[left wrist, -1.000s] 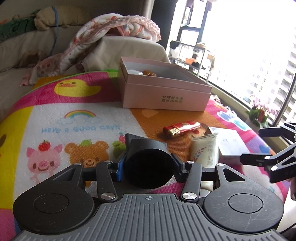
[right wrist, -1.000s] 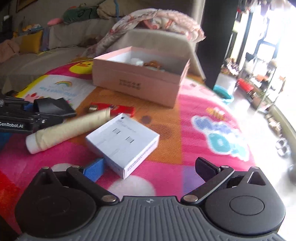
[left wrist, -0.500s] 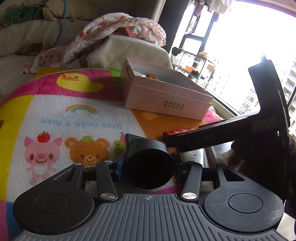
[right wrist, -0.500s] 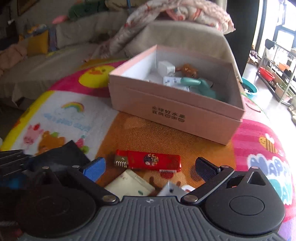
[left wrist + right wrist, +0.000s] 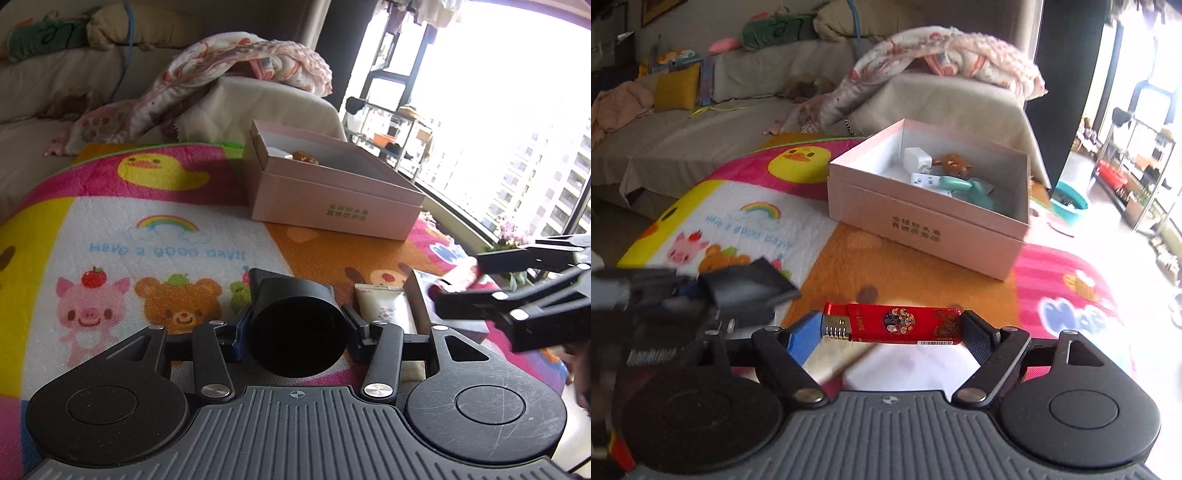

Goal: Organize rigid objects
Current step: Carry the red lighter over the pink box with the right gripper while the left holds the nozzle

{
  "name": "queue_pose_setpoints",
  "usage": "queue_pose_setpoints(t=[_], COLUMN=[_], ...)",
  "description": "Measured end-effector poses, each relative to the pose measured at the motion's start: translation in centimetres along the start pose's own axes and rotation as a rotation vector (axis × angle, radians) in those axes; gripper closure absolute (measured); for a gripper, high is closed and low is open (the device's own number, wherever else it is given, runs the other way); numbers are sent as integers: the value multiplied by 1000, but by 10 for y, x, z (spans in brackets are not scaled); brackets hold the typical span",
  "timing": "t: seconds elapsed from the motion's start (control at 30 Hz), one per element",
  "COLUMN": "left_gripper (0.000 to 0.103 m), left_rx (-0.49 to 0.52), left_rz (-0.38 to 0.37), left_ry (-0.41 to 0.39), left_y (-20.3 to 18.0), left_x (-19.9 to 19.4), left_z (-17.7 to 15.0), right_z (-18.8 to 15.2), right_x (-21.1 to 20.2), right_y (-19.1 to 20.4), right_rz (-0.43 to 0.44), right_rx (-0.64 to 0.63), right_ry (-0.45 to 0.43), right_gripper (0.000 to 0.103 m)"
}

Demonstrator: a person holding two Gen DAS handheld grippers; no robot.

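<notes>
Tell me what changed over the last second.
The right gripper swung across from beside the white box, closed on the red rectangular lighter end to end and raised it off the mat. The left gripper kept holding the black cylindrical cup; the pink cardboard box stayed put.

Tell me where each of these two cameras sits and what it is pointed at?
Left wrist: on the left tongs, which grip a black cylinder, facing the pink box; the right tongs show at the side.
Right wrist: on the right tongs, which grip a red lighter, facing the same box.
Shared: box, cartoon mat.
</notes>
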State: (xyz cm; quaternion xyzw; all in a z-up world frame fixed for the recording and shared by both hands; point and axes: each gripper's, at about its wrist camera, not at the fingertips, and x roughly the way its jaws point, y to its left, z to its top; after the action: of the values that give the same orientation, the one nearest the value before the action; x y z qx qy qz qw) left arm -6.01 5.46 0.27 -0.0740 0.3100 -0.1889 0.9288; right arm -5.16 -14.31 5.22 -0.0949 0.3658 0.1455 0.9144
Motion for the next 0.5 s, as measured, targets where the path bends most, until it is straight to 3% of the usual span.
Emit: queue_pose_setpoints(t=[0.27,0.5], left_gripper=[50,50], left_rx=[149,246], left_rz=[-43,-95], left_ry=[37,-99], left_y=[-41,-75], left_x=[-36,-71], left_z=[-17,30], right_z=[-39,-24], right_x=[-48,-85], right_y=[-5,-24], right_rz=[-42,-28], right_rx=[-19,57], right_ry=[-7,-116], right_gripper=[22,22])
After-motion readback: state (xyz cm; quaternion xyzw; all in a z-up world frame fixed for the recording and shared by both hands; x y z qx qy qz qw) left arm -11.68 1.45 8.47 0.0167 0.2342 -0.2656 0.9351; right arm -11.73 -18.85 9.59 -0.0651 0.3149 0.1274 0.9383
